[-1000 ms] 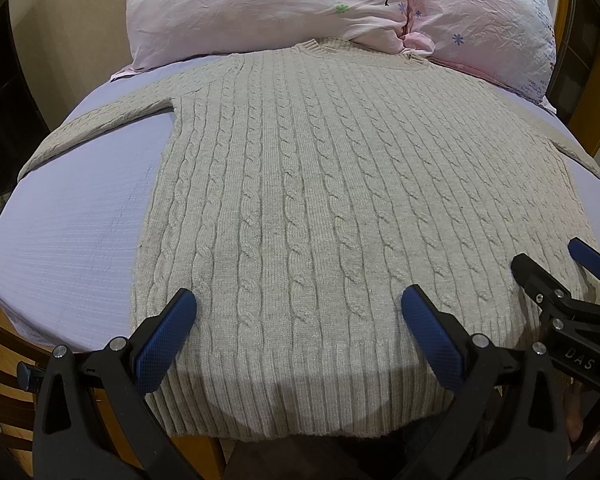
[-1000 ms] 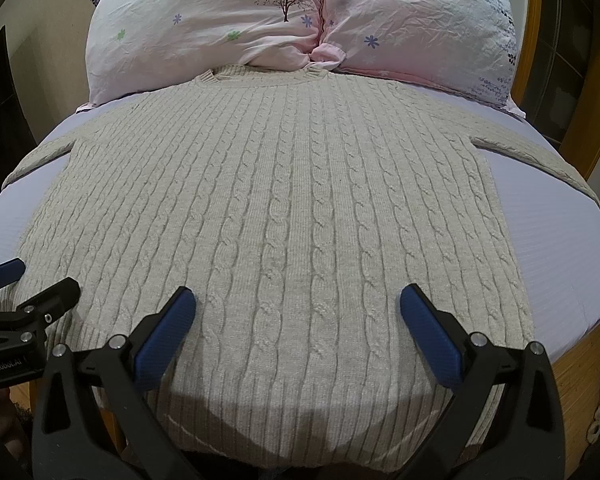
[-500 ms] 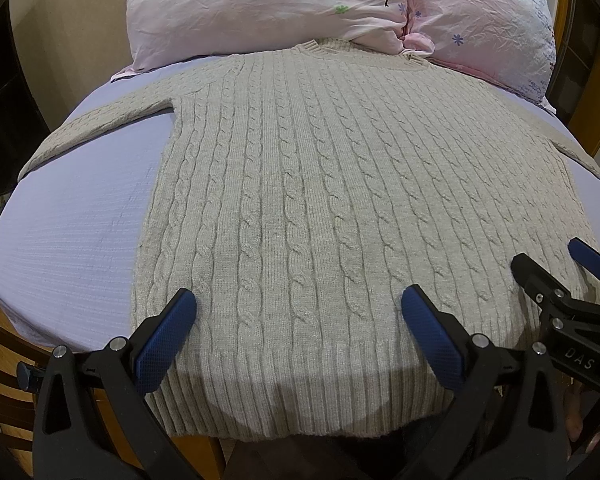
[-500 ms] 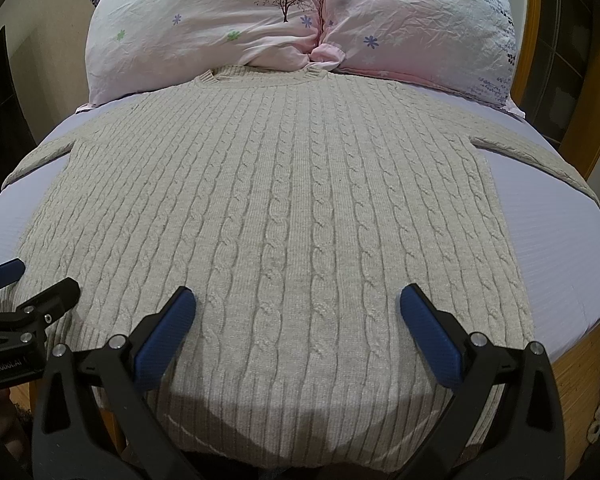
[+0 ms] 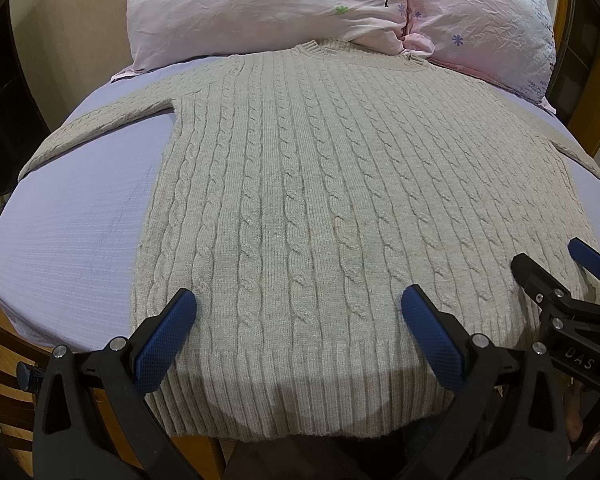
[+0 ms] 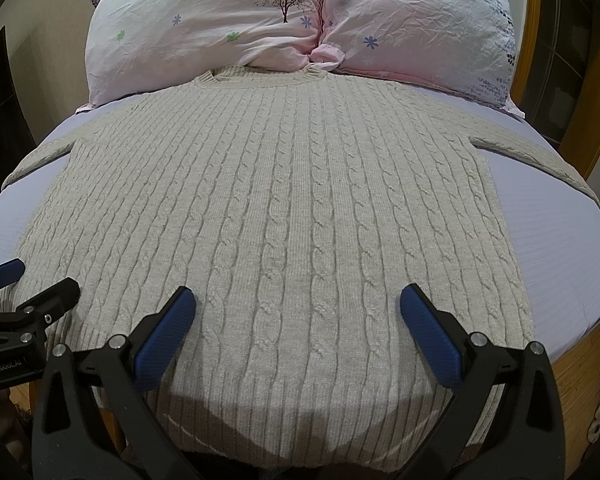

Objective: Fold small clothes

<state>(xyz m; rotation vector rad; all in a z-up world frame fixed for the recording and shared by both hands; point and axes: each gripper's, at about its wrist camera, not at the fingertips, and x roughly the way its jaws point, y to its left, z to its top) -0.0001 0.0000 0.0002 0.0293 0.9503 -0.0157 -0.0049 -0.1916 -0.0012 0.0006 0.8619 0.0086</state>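
Both grippers we hold, the left gripper and the right gripper, hover with jaws spread wide and empty just above the hem of the sweater. It lies flat on the lilac bedsheet, sleeves spread, collar touching the pillows. We judge folding not yet begun; we are at the approach step. Next we need each gripper lowered onto a hem corner or a sleeve and closed on it.

Sweater lies flat on bed, pillows behind its collar.
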